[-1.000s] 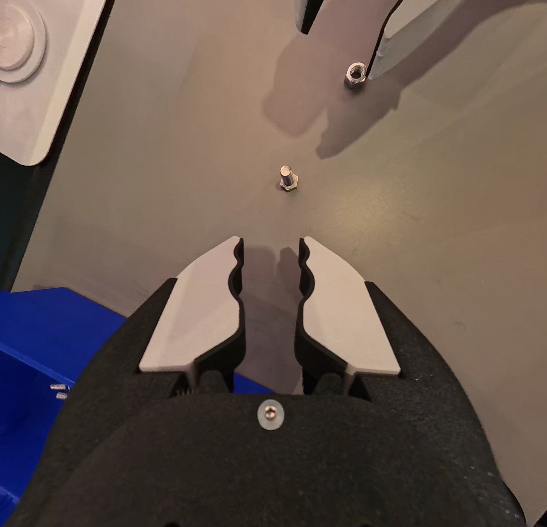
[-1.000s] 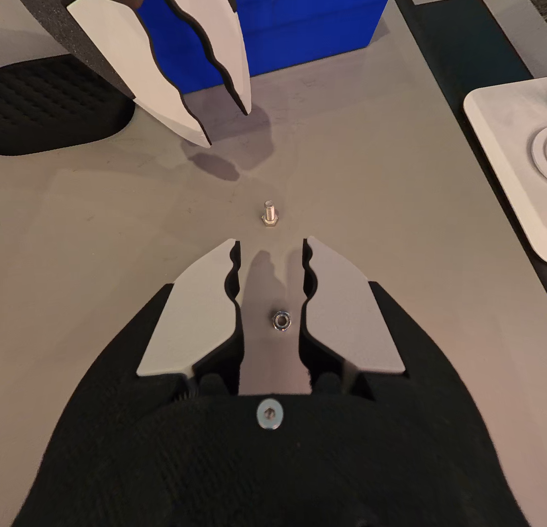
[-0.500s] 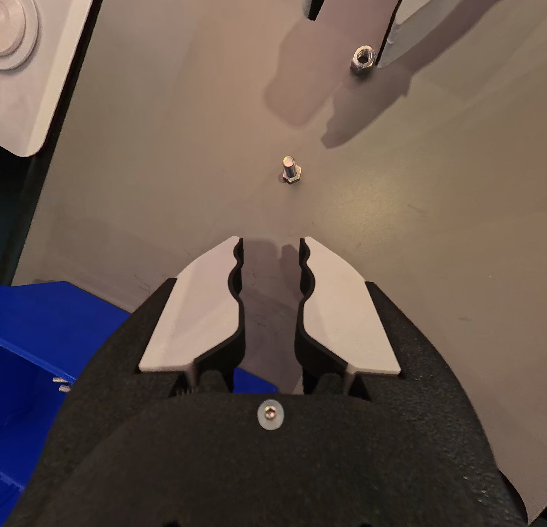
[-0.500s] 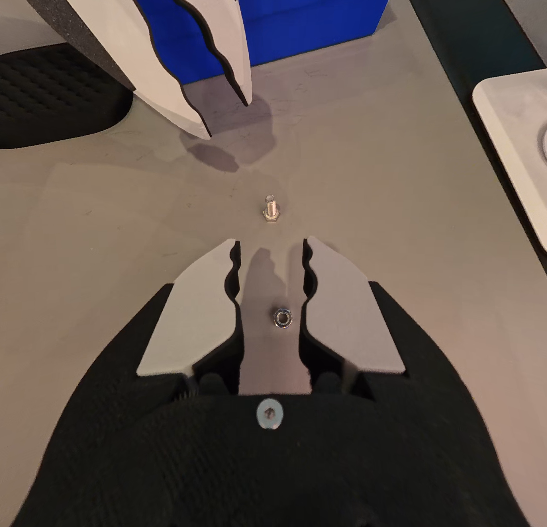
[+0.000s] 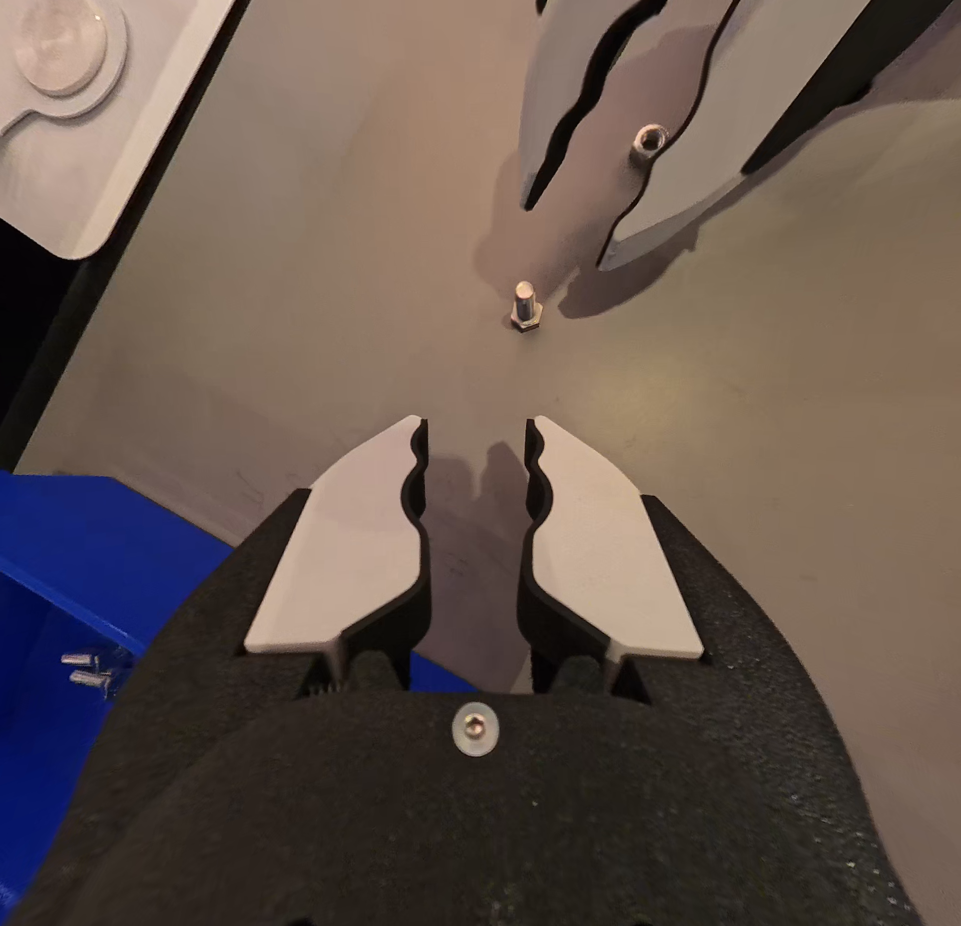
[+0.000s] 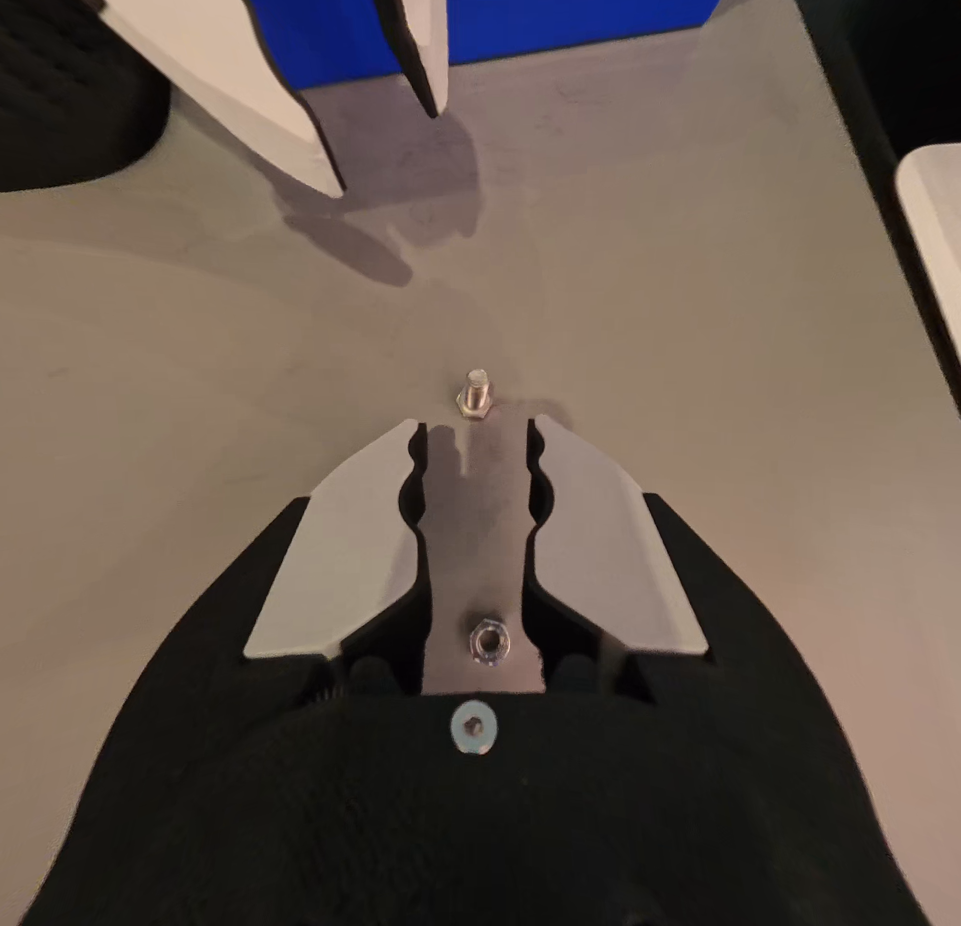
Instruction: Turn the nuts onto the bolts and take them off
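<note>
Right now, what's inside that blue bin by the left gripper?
In the left wrist view, the blue bin holds a few small silver bolts lying near its wall. The left gripper covers the rest of the bin, so any further contents cannot be seen.

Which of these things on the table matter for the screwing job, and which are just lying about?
Part of the job:
- small silver hex nut, lying flat between the open right gripper fingers
- short silver bolt, standing on its head
- open left gripper

Just lying about:
- blue plastic bin holding spare screws
- pale grey moulded tray
- black foam pad
</note>
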`<state>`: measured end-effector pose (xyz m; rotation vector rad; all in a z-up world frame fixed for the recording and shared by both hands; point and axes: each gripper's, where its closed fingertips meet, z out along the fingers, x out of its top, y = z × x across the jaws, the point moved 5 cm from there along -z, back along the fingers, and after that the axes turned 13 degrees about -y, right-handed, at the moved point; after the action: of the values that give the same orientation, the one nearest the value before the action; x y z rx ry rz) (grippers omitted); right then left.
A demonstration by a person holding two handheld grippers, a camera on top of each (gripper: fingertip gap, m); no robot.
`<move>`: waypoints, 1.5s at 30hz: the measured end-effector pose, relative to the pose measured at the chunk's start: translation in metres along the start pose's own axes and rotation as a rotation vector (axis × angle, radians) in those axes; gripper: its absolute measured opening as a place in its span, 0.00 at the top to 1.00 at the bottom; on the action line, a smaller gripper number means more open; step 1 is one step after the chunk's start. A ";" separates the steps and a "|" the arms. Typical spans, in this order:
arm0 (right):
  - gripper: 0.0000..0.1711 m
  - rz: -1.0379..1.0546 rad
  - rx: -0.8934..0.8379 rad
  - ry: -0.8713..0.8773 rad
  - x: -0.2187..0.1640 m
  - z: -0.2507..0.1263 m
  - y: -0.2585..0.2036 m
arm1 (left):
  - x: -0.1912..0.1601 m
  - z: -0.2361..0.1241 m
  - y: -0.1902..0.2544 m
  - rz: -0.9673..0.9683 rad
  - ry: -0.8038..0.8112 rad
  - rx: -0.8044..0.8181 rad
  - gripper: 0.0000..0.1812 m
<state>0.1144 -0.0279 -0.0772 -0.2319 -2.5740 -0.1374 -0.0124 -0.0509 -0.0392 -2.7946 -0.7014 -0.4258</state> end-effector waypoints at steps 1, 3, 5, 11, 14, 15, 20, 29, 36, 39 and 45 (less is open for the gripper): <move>0.79 0.000 0.013 -0.002 0.002 0.004 0.000 | -0.001 0.001 0.000 -0.006 0.000 -0.007 0.81; 0.80 0.003 0.041 0.011 0.007 0.012 0.002 | -0.003 0.000 0.000 -0.017 0.011 -0.009 0.81; 0.81 0.013 0.064 0.012 0.012 0.018 0.005 | -0.005 -0.001 0.002 -0.020 0.019 -0.013 0.81; 0.84 0.008 0.122 -0.046 0.011 0.033 0.007 | -0.005 -0.004 0.008 -0.020 0.071 -0.007 0.81; 0.94 -0.017 0.126 -0.074 0.012 0.038 0.005 | -0.004 -0.001 0.009 -0.017 0.070 -0.016 0.81; 0.94 -0.022 0.120 -0.069 0.012 0.038 0.005 | -0.003 0.001 0.009 -0.016 0.070 -0.021 0.81; 0.94 0.108 0.165 -0.032 0.006 0.023 0.012 | -0.002 0.000 0.013 -0.011 0.070 -0.004 0.80; 0.94 0.553 0.612 0.582 0.011 -0.100 0.038 | 0.031 -0.053 0.028 -0.109 0.398 -0.170 0.81; 0.94 0.351 0.433 0.524 0.028 -0.130 0.006 | 0.067 -0.063 0.041 -0.003 0.563 -0.137 0.74; 0.94 0.310 0.346 0.459 0.032 -0.130 -0.002 | 0.078 -0.059 0.047 0.022 0.574 -0.143 0.72; 0.94 0.213 0.276 0.396 0.037 -0.129 -0.015 | 0.090 -0.056 0.053 0.043 0.591 -0.196 0.75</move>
<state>0.1474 -0.0558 0.0507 -0.3357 -2.1288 0.2286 0.0770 -0.0742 0.0347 -2.6204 -0.4762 -1.2970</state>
